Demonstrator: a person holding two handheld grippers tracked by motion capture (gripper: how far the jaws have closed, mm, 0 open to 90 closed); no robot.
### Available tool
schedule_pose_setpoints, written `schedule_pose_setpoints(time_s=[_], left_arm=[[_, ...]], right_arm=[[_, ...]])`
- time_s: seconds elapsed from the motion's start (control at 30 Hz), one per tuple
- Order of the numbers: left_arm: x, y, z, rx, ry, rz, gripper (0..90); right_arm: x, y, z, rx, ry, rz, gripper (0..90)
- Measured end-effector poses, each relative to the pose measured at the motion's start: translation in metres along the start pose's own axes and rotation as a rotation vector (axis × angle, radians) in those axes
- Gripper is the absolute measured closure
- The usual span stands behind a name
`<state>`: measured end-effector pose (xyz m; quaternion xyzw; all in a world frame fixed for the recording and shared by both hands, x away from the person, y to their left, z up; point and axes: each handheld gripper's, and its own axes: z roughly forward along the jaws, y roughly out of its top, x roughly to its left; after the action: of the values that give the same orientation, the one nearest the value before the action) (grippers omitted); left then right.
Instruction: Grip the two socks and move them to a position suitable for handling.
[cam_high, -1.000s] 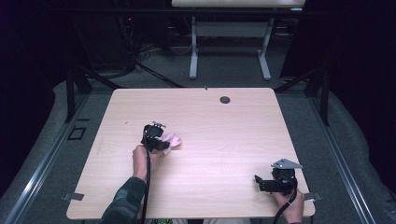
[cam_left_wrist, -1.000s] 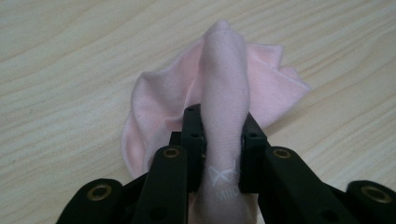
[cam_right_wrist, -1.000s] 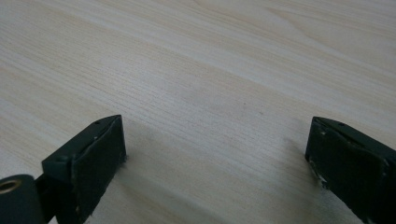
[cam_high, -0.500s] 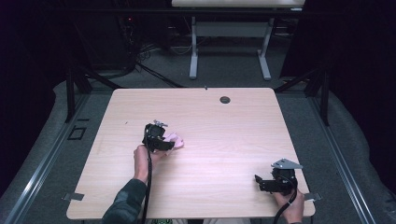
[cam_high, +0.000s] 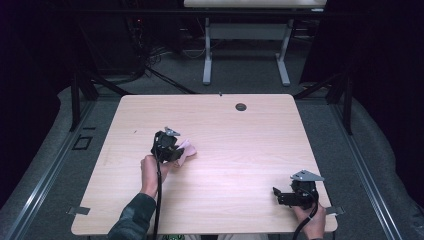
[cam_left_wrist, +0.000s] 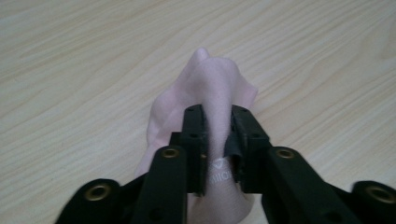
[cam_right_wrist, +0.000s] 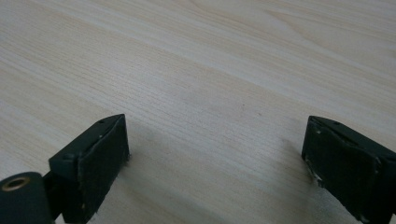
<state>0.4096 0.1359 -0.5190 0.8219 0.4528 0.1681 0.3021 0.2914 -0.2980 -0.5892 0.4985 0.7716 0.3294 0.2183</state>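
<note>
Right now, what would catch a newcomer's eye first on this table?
The pink cloth, bunched up and pinched in the left gripper left of the table's middle, stands out against the pale wooden table. The right gripper sits at the near right corner, jaws wide apart with nothing between them.

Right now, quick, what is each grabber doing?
Left gripper: jaws have just been closing, pinched on the pink cloth.
Right gripper: open wide, holding nothing, low over the table.
</note>
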Motion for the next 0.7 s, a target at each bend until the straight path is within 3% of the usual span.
schedule_pose_setpoints(time_s=[0.17,0.4,0.57,0.7], left_arm=[[0.002,-0.001,-0.003,-0.003,-0.036,-0.009,82.8],[-0.006,0.005,-0.024,-0.052,-0.1,-0.019,82.8],[-0.028,0.011,-0.043,-0.093,-0.165,0.025,82.6],[-0.05,0.009,-0.048,-0.094,-0.234,0.057,82.2]], right_arm=[[0.0,0.0,0.0,0.001,-0.006,-0.004,6.5],[0.0,0.0,0.0,-0.003,-0.002,0.002,6.6],[0.0,0.0,0.0,-0.002,-0.003,0.003,6.6],[0.0,0.0,0.0,-0.004,-0.004,0.005,6.8]])
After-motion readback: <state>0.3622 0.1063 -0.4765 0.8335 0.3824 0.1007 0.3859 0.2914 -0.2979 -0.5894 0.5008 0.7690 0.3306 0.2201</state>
